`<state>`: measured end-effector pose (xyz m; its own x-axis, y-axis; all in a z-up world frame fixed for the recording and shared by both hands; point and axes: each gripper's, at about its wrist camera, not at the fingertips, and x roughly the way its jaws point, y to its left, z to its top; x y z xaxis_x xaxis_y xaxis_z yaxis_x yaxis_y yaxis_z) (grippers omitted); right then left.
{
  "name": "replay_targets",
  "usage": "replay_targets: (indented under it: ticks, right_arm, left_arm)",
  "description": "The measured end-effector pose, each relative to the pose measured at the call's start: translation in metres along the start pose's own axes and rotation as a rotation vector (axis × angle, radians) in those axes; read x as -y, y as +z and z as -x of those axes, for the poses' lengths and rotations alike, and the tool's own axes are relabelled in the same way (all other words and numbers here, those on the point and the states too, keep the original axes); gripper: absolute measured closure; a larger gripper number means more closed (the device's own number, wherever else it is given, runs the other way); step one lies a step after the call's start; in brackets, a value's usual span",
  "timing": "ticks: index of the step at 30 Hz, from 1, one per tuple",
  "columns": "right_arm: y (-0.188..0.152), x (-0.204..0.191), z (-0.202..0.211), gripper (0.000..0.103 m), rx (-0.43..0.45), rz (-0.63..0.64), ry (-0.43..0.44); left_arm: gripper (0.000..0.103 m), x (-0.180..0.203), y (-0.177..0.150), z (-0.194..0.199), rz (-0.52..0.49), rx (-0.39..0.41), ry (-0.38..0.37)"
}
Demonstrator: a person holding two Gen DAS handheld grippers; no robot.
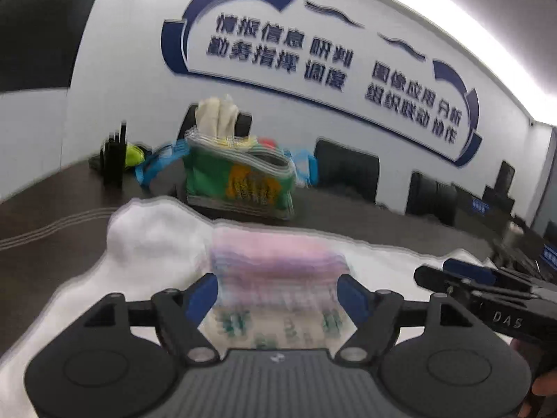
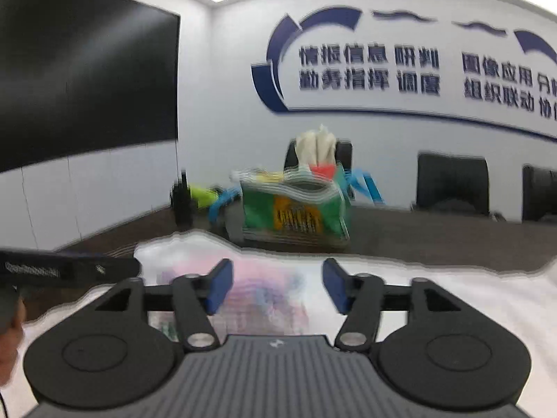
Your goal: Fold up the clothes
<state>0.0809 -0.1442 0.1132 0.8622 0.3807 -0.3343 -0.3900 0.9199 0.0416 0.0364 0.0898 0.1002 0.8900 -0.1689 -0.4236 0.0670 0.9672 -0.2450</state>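
Note:
A white T-shirt with a pink and green print lies spread on the dark table; it also shows in the right wrist view. My left gripper is open and empty, its blue pads wide apart just above the printed part. My right gripper is open and empty above the same print. The right gripper also shows at the right edge of the left wrist view. The left gripper's body shows at the left edge of the right wrist view. Both views are blurred.
A green tissue pack with a white tissue sticking out stands behind the shirt, also in the right wrist view. Blue straps, a yellow-green item and a black device lie at back left. Black chairs line the far wall.

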Motion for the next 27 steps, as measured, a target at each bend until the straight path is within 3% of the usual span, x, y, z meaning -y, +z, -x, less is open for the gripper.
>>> replay_targets:
  ticks: [4,7,14,18,23,27]
  right_arm:
    - [-0.063,0.015,0.018,0.033,-0.188,-0.063,-0.052]
    - [-0.096,0.023,0.023,0.027,-0.271,-0.119,-0.102]
    - [-0.123,0.023,0.032,0.002,-0.317,-0.111,-0.207]
    - [-0.130,0.018,0.035,0.001,-0.340,-0.090,-0.238]
    - [-0.132,0.015,0.035,0.000,-0.343,-0.076,-0.261]
    - [-0.133,0.016,0.035,0.000,-0.348,-0.115,-0.269]
  left_arm:
    - [0.028,0.025,-0.058,-0.005,-0.054,-0.128,0.058]
    - [0.028,0.034,-0.081,-0.010,-0.058,-0.180,0.090]
    - [0.023,0.061,-0.107,-0.023,-0.167,-0.239,0.117]
    - [0.018,0.066,-0.115,-0.025,-0.219,-0.235,0.138]
    - [0.010,0.064,-0.116,-0.026,-0.215,-0.237,0.140]
    - [0.010,0.064,-0.114,-0.027,-0.199,-0.242,0.159]
